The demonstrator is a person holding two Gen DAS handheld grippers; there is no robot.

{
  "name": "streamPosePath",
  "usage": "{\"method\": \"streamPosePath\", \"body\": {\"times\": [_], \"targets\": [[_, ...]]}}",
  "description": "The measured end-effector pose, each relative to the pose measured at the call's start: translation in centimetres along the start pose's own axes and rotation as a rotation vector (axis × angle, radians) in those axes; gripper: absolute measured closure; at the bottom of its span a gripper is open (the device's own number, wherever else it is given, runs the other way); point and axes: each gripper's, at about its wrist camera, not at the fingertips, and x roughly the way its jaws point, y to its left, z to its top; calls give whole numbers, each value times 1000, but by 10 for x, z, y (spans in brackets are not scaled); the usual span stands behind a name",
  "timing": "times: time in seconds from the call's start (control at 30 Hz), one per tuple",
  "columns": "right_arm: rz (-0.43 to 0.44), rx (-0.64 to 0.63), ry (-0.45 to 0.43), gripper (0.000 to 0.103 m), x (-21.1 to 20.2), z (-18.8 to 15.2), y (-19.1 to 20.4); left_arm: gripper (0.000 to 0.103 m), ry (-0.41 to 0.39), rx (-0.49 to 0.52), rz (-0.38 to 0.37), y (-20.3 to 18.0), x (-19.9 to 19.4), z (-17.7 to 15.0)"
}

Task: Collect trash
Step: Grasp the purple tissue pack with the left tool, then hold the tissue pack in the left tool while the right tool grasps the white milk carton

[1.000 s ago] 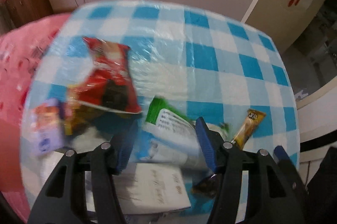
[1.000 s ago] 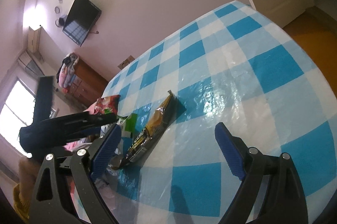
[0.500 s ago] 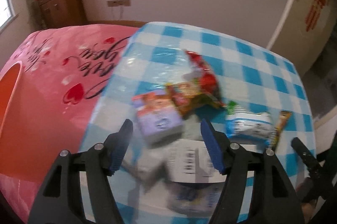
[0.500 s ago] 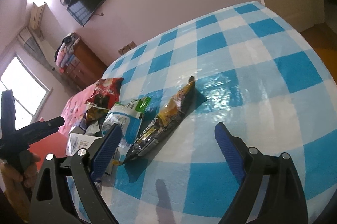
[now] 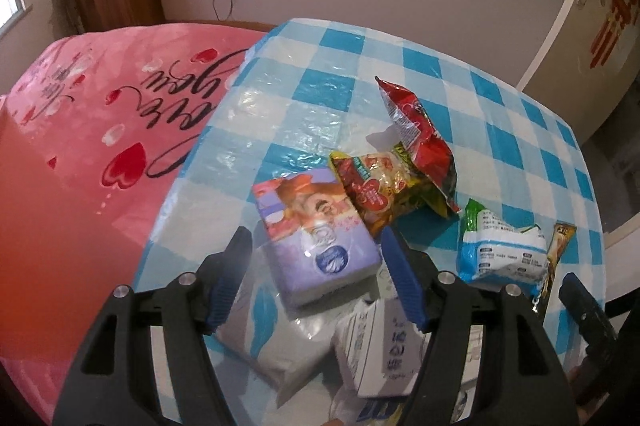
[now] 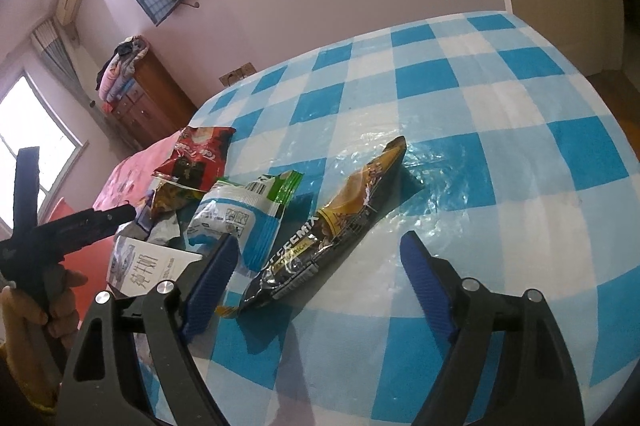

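The trash lies in one loose group on the near left part of the checked table (image 6: 460, 98). In the left wrist view there is a purple tissue pack (image 5: 316, 234), a red snack bag (image 5: 416, 134) far behind it, a yellow and red wrapper (image 5: 376, 190) between these two, a blue and white pouch (image 5: 500, 250) to the right, and a white carton (image 5: 376, 346) at the near edge. A pink blanket (image 5: 88, 130) covers the bed on the left.

The left gripper (image 5: 316, 280) hangs just above the tissue pack. Its jaws stand apart and the pads do not press on anything; the pack shows between them but is not held.

The right gripper (image 6: 316, 278) points at the long coffee sachet (image 6: 340, 226), which lies at the right edge of the group. Its jaws are closing, but they are wide apart and not touching the sachet.

I judge that this is the approach step, before any piece is picked up. Next, each gripper must come down so that its pads stand on both sides of its piece, and then close. The sachet is thin and flat, so the right pads must reach almost to the cloth.
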Motion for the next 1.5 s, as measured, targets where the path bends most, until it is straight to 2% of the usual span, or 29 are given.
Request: {"method": "streamPosePath", "body": {"times": [0.13, 0.23, 0.33, 0.5, 0.67, 0.87, 1.03, 1.2, 1.37, 1.4, 1.43, 1.5], "targets": [[-22, -19, 6, 28, 5, 1, 5, 35, 11, -19, 11, 1, 11, 1], [-38, -18, 2, 30, 7, 2, 5, 42, 11, -34, -3, 2, 14, 1], [-60, -26, -1, 35, 9, 3, 6, 42, -3, -36, -1, 2, 14, -1], [-97, -54, -1, 36, 14, 4, 12, 44, -15, -60, -15, 6, 12, -3], [-95, -63, 5, 36, 17, 8, 13, 44, -29, -74, -28, 13, 6, -5], [-35, -75, -19, 36, 10, 7, 20, 45, -66, -83, -49, 28, -11, -8], [55, -133, -12, 36, 1, 4, 45, 45, -93, -79, -67, 37, -27, -12], [193, -251, 58, 36, 3, -6, 85, 45, -102, -78, -83, 45, -36, -20], [278, -368, 144, 36, 13, -11, 118, 45, -110, -58, -89, 49, -46, -32], [288, -403, 158, 35, 16, -12, 126, 45, -113, -52, -86, 49, -48, -34], [290, -439, 168, 26, 19, -12, 133, 45, -117, -43, -82, 50, -51, -36], [284, -513, 187, 15, 25, -12, 146, 45, -120, -37, -85, 52, -54, -40]]}}
